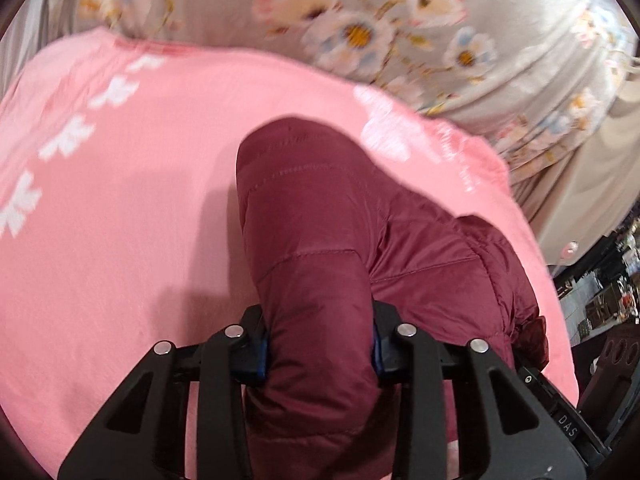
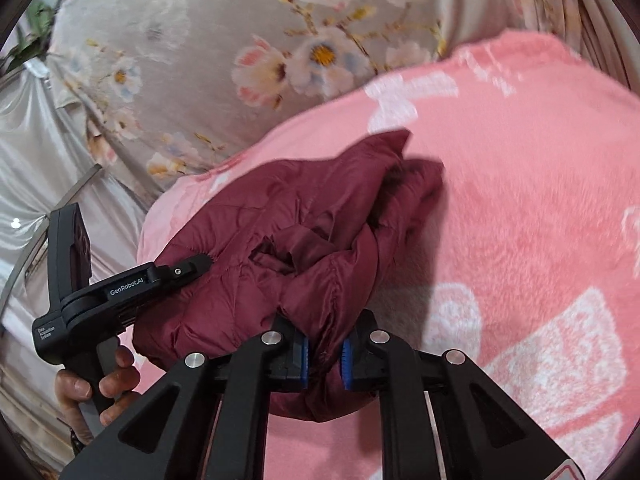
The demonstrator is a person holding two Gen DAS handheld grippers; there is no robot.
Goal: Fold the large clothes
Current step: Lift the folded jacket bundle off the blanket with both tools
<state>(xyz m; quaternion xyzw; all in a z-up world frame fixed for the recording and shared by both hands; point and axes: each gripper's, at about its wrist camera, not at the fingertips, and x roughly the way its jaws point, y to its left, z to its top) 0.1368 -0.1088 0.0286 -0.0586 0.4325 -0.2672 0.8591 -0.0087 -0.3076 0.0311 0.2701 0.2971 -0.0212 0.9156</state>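
Both tools have hold of the puffy maroon quilted jacket (image 1: 320, 240), which hangs bunched above the fuzzy pink blanket with white patterns (image 1: 120, 200): the left gripper (image 1: 320, 348) is clamped around a thick padded roll of it, and the right gripper (image 2: 325, 354) pinches a narrower gathered fold between its blue pads. It looks like the carrying or spreading stage, no fold made yet. Next, I'd guess, it must be lowered and pulled flat on the blanket, clear of the grey floral bedding (image 2: 200, 40).

"GenRobot.AI" on left hand-held gripper (image 2: 182, 270); "DAS" perhaps on right.
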